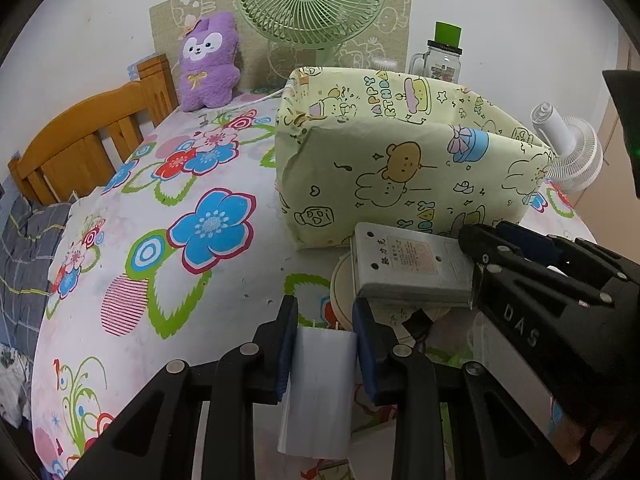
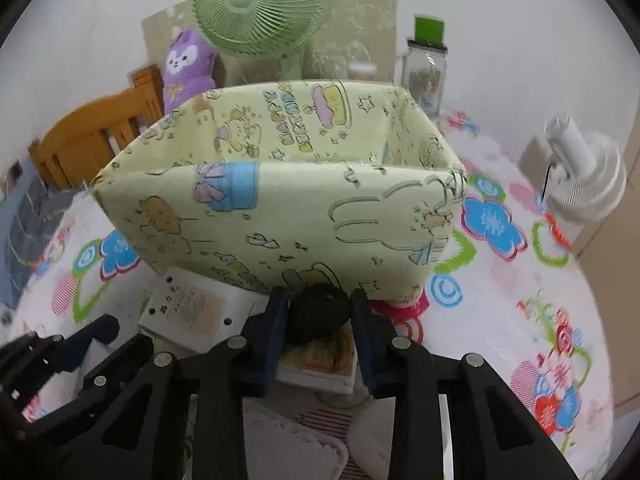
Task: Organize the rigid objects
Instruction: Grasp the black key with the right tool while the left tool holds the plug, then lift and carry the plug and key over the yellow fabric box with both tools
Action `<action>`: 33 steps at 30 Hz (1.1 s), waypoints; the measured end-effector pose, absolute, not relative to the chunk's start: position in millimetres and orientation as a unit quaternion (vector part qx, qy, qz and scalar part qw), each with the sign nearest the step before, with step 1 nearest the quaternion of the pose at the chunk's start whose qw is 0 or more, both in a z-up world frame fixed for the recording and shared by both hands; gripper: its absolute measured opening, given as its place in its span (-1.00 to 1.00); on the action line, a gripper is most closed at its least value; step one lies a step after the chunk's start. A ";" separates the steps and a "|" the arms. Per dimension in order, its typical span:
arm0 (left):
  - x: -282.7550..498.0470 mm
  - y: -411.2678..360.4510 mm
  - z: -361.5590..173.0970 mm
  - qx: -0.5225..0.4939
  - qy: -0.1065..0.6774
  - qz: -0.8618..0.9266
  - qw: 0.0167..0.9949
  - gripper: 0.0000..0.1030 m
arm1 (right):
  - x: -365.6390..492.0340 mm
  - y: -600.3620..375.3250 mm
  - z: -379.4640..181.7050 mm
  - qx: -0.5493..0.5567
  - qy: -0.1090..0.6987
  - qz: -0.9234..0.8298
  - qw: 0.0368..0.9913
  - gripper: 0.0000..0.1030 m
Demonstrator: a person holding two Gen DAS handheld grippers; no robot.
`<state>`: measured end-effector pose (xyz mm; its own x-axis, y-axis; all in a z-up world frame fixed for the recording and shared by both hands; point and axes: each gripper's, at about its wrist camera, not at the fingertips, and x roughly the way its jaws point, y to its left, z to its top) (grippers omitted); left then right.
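Clamped between the pads of the left tool [image 1: 325, 354], a white rectangular block [image 1: 318, 392] is lying nearest the lens, its long axis running straight along the fingers and its two small metal prongs pointing forward, toward the box. It looks like a smooth, glossy charger or adapter, plainly rigid. The right tool [image 2: 319, 322] is gripping a dark, rounded, matte object [image 2: 318, 310] between its blue pads; what that object is I cannot tell. The gap between those pads is narrow and filled by the lump.

What the coming move is hinging on, in my judgement, is the yellow cartoon-print box [image 2: 280, 200], which is standing open-topped directly ahead of both tools and higher than what they are holding. Its near wall is rising between the tools and the hollow inside, so each piece is needing to go up and over that rim before release. The right tool is sitting closer to the wall, almost against its lower edge, so it seems the nearer hand.

A grey flat device [image 1: 412, 264] with a printed label is lying on the flowered counter [image 1: 192, 240] cloth just in front of the box, partly over a round cream thing [image 1: 340, 292], between the two tools.
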<state>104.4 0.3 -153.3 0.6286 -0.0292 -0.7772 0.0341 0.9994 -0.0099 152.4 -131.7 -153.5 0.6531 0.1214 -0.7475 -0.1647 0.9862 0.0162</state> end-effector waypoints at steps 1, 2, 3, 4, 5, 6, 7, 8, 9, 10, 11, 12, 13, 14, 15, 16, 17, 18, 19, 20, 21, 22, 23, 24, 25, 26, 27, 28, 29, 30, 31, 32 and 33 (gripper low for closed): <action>104.4 0.3 -153.3 0.002 0.431 -0.017 0.902 -0.46 | 151.9 -132.6 -153.7 -0.024 0.410 0.081 0.908 -0.33; 104.3 0.1 -153.3 0.002 0.430 -0.016 0.903 -0.46 | 151.1 -134.4 -154.0 -0.017 0.411 0.083 0.908 -0.33; 104.1 0.3 -153.0 0.001 0.430 -0.015 0.903 -0.46 | 151.0 -135.6 -154.0 -0.013 0.412 0.084 0.907 -0.33; 103.3 0.2 -152.6 0.001 0.429 -0.015 0.903 -0.46 | 150.6 -137.0 -153.9 -0.011 0.414 0.084 0.906 -0.33; 102.6 -0.2 -152.2 0.002 0.428 -0.016 0.903 -0.46 | 150.0 -139.1 -153.7 -0.005 0.415 0.084 0.906 -0.33; 102.1 -0.3 -151.8 0.001 0.428 -0.015 0.904 -0.46 | 149.3 -140.6 -153.7 0.000 0.418 0.086 0.904 -0.33; 101.1 -0.3 -151.3 0.001 0.427 -0.016 0.904 -0.46 | 148.0 -141.1 -152.9 0.001 0.419 0.087 0.904 -0.33; 100.2 -0.1 -150.6 0.000 0.427 -0.016 0.904 -0.46 | 146.0 -141.4 -152.4 0.003 0.419 0.088 0.904 -0.33; 99.3 0.7 -149.9 -0.002 0.426 -0.015 0.905 -0.46 | 143.7 -141.4 -151.2 0.003 0.418 0.089 0.904 -0.33; 98.4 1.2 -149.3 -0.003 0.425 -0.015 0.905 -0.47 | 142.1 -139.9 -149.3 0.003 0.417 0.091 0.905 -0.33; 97.0 1.9 -148.0 -0.005 0.425 -0.015 0.905 -0.47 | 140.1 -139.3 -147.8 0.002 0.415 0.091 0.905 -0.33; 95.9 2.6 -146.9 -0.006 0.424 -0.015 0.906 -0.47 | 138.4 -138.5 -146.2 0.001 0.413 0.092 0.906 -0.33; 94.6 2.9 -145.8 -0.006 0.423 -0.014 0.906 -0.47 | 136.3 -137.8 -143.9 0.001 0.410 0.094 0.907 -0.33; 93.3 3.3 -144.1 -0.007 0.421 -0.014 0.907 -0.47 | 134.5 -137.8 -142.4 0.001 0.408 0.095 0.908 -0.33; 92.2 3.5 -142.4 -0.007 0.420 -0.013 0.908 -0.47 | 132.8 -137.3 -140.5 0.001 0.406 0.097 0.909 -0.33; 91.2 3.4 -140.7 -0.005 0.418 -0.012 0.908 -0.47 | 130.6 -136.9 -138.4 0.001 0.404 0.099 0.910 -0.33; 89.9 3.3 -138.5 -0.005 0.416 -0.011 0.909 -0.47 | 129.6 -136.7 -137.0 0.001 0.402 0.099 0.910 -0.33; 88.6 3.0 -136.5 -0.004 0.414 -0.011 0.910 -0.47 | 127.8 -136.8 -135.1 0.002 0.401 0.101 0.910 -0.33; 87.7 3.0 -134.9 -0.004 0.412 -0.011 0.911 -0.47 | 125.4 -136.5 -133.2 0.002 0.399 0.101 0.911 -0.33; 86.9 2.5 -132.5 -0.003 0.410 -0.011 0.912 -0.48 | 124.3 -136.8 -131.7 0.002 0.398 0.101 0.912 -0.33; 85.8 1.8 -130.7 -0.002 0.408 -0.011 0.913 -0.48 | 123.1 -137.4 -130.0 0.002 0.396 0.101 0.913 -0.33; 84.5 1.4 -129.5 -0.001 0.406 -0.011 0.914 -0.48 | 121.2 -138.8 -127.7 0.004 0.394 0.101 0.914 -0.33; 83.6 0.9 -127.7 0.000 0.405 -0.011 0.914 -0.48 | 120.0 -139.4 -126.0 0.004 0.392 0.100 0.914 -0.33; 82.7 0.5 -126.0 0.000 0.404 -0.011 0.915 -0.48 | 118.8 -140.1 -124.7 0.004 0.391 0.100 0.915 -0.33; 81.7 0.4 -124.4 -0.001 0.402 -0.011 0.915 -0.48 | 117.0 -140.6 -122.4 0.005 0.389 0.099 0.916 -0.33; 80.4 0.4 -122.4 -0.001 0.400 -0.012 0.916 -0.48 | 115.9 -141.1 -120.9 0.005 0.388 0.100 0.916 -0.33; 79.2 0.0 -120.5 0.000 0.398 -0.012 0.917 -0.48 | 114.7 -141.5 -119.5 0.006 0.387 0.101 0.917 -0.33; 78.2 -0.6 -118.7 0.002 0.396 -0.011 0.918 -0.48 | 113.0 -141.7 -117.7 0.007 0.385 0.101 0.917 -0.33; 77.0 -1.1 -116.1 0.004 0.393 -0.010 0.919 -0.48 | 111.0 -141.6 -116.1 0.007 0.383 0.103 0.918 -0.33; 76.3 -1.4 -114.6 0.005 0.392 -0.009 0.920 -0.48 | 109.8 -141.4 -114.8 0.006 0.382 0.104 0.918 -0.33; 75.3 -1.7 -112.8 0.005 0.389 -0.008 0.921 -0.48 | 107.9 -141.2 -112.8 0.007 0.380 0.105 0.919 -0.33; 74.3 -2.2 -110.5 0.007 0.387 -0.008 0.922 -0.48 | 106.9 -141.2 -111.4 0.007 0.378 0.106 0.920 -0.33; 73.5 -2.7 -108.4 0.005 0.385 -0.010 0.923 -0.48 | 105.5 -141.3 -109.5 0.006 0.377 0.107 0.920 -0.33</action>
<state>73.5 -2.7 -108.4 0.7037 -0.0146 -0.7103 0.0228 0.9997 0.0020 105.5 -141.3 -109.5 0.6931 0.2023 -0.6919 -0.1926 0.9769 0.0926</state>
